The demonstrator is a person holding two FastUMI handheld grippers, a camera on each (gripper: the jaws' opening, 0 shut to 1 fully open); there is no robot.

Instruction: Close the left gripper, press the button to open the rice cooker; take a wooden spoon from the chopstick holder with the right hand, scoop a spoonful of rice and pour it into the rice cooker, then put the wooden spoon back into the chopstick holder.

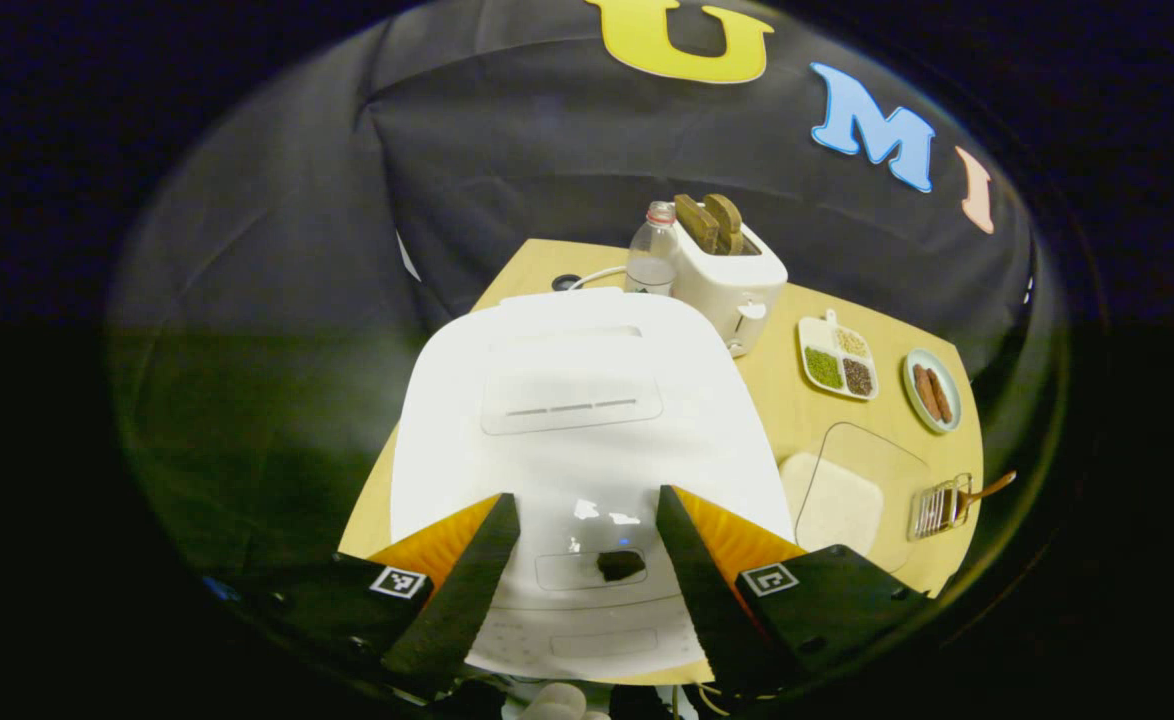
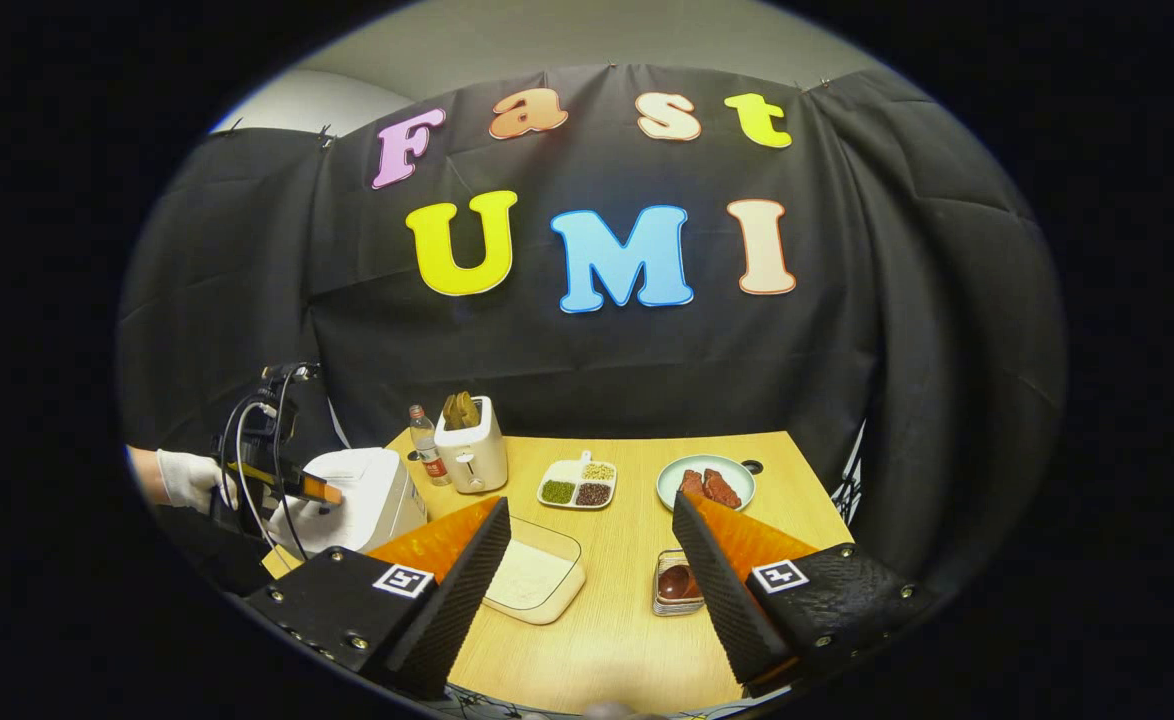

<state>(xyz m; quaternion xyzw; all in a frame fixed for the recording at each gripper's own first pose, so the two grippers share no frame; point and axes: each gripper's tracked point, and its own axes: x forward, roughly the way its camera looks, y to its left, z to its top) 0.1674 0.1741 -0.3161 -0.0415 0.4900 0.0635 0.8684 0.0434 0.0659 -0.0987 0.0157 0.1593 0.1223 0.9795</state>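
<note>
The white rice cooker point(image 1: 587, 400) lies right below my left gripper point(image 1: 587, 497), lid down. That gripper is open, its fingers spread to either side of the lid button point(image 1: 619, 565) and hanging above it. The right gripper view has the cooker point(image 2: 377, 490) at the table's left, with the left gripper point(image 2: 287, 482) over it in a gloved hand point(image 2: 182, 478). My right gripper point(image 2: 589, 503) is open and holds nothing, above the table's front. The chopstick holder point(image 2: 675, 582) with the wooden spoon point(image 1: 989, 489) sits by its right finger. A clear box of rice point(image 2: 537, 575) stands between holder and cooker.
A white toaster point(image 2: 472, 450) with bread and a water bottle point(image 2: 427, 445) stand behind the cooker. A divided dish of beans point(image 2: 577, 485) and a plate of meat point(image 2: 705, 482) sit at the back of the wooden table point(image 2: 607, 620). Black cloth walls the booth.
</note>
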